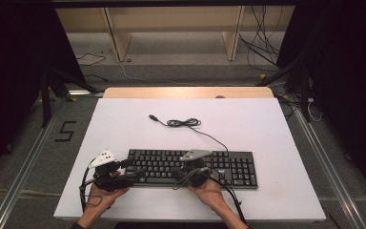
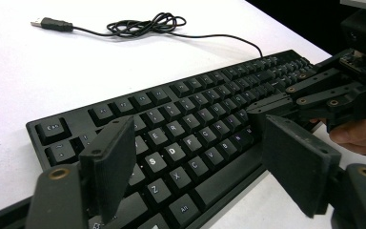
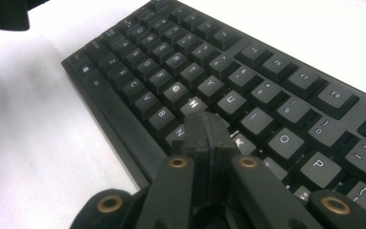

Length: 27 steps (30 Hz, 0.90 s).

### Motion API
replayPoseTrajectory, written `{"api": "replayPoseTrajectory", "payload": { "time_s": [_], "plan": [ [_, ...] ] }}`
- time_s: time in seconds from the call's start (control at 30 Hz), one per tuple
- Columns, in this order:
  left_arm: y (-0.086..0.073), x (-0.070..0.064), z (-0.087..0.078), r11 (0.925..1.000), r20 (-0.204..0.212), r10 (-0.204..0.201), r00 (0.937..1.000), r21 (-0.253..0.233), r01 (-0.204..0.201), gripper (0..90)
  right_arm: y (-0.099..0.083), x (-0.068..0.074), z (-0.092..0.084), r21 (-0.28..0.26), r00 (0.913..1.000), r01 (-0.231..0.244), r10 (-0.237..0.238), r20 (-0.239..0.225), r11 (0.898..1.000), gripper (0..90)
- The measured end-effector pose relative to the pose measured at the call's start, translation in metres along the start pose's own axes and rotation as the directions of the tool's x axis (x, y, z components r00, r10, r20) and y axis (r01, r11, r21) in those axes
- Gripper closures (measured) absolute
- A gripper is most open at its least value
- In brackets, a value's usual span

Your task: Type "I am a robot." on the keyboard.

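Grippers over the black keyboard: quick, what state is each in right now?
Left gripper: open, nothing held, jaws spread above the black keyboard's left-hand keys.
Right gripper: shut, empty, tips down at the keys near J.

Loads of bare counter (image 1: 124,124) upper left; only the cable (image 1: 186,123) tangle sits behind the keyboard (image 1: 228,164).
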<state>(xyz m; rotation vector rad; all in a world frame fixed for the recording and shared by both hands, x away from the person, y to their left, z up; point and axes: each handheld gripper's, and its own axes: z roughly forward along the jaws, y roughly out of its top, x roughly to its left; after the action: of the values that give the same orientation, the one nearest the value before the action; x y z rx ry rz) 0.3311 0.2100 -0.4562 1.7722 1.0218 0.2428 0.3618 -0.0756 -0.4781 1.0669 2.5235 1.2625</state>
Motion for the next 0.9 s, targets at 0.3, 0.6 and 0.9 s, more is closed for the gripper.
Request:
{"api": "replayPoseTrajectory", "payload": {
  "time_s": [0.3, 0.6, 0.9],
  "plan": [
    [-0.0009, -0.0006, -0.0015, 1.0000, 0.003, -0.003, 1.0000, -0.004, 0.003, 26.5, -0.0005, -0.0001, 0.0009, 0.003, 1.0000, 0.001, -0.001, -0.001, 1.000, 90.0],
    [-0.0013, 0.0000, -0.0017, 1.0000, 0.002, -0.007, 1.0000, -0.005, 0.007, 26.3, -0.0024, -0.0003, 0.0041, 0.026, 0.9999, 0.007, -0.007, 0.013, 1.000, 90.0],
    [-0.0016, 0.0013, -0.0016, 0.9999, -0.004, -0.007, 1.0000, -0.009, 0.007, 26.3, -0.0030, 0.0010, 0.0047, 0.024, 0.9995, 0.011, -0.011, 0.028, 1.000, 90.0]
  ]
}}
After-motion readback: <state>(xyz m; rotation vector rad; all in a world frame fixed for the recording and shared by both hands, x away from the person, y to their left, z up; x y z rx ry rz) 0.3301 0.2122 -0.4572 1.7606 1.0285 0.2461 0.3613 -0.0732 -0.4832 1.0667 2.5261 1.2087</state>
